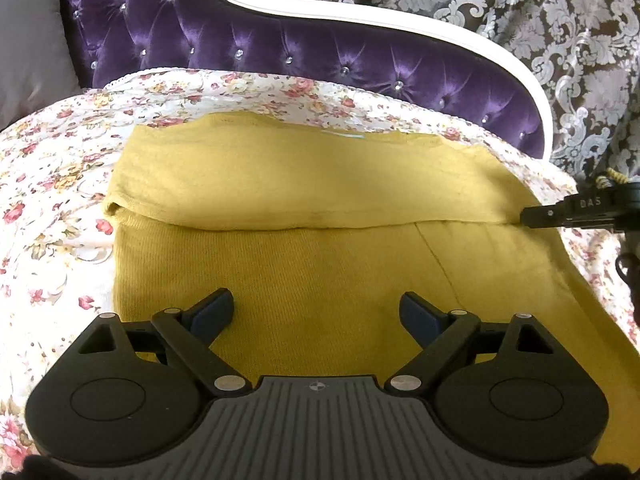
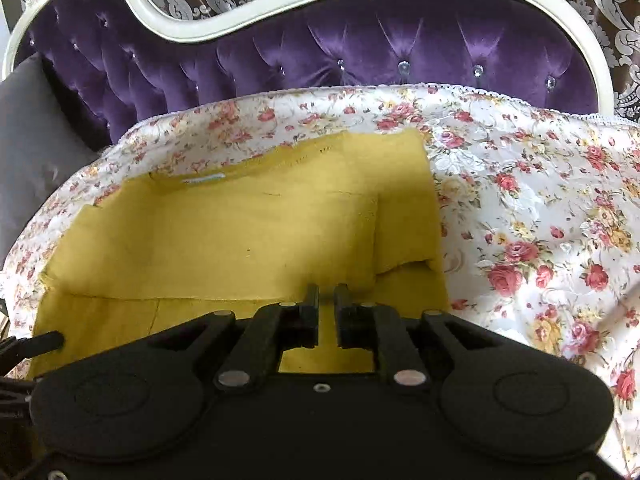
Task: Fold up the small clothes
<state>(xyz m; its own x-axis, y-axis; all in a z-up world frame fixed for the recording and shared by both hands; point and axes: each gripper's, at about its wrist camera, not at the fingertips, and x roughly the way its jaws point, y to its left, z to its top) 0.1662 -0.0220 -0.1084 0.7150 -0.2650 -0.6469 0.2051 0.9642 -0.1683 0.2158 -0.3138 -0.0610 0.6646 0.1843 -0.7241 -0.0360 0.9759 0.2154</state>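
Two hand-held tools work over one mustard-yellow knit garment [image 1: 320, 280], which lies spread on a floral bedspread [image 1: 60, 168] in front of a purple tufted headboard [image 1: 280, 40]. I take the garment as the landmark. It looks like a small sweater or cardigan, already partly folded: its far portion, nearest the headboard, is doubled over as a flap [image 1: 300, 184], and the flap's edge runs straight across the middle of the garment. A pale label shows near the garment's far edge.

The left tool [image 1: 316, 312] hangs over the near part of the garment with its jaws standing wide apart and nothing between them. The right tool [image 2: 327, 300] sits at the garment's right side, its tip at the right-hand end of the flap's edge. Its jaws are nearly together, with a slim gap through which yellow cloth shows beneath. I cannot tell whether the pads pinch any cloth.

In my judgement the knit is soft, light and limp. It would sag and stretch if lifted by one point, and the ribbed weave should give the pads good purchase rather than slip. The best holds seem to be the two ends of an edge, taken at once, one tool on each, so the cloth travels flat. Pinching only the top layer would matter at the doubled flap.
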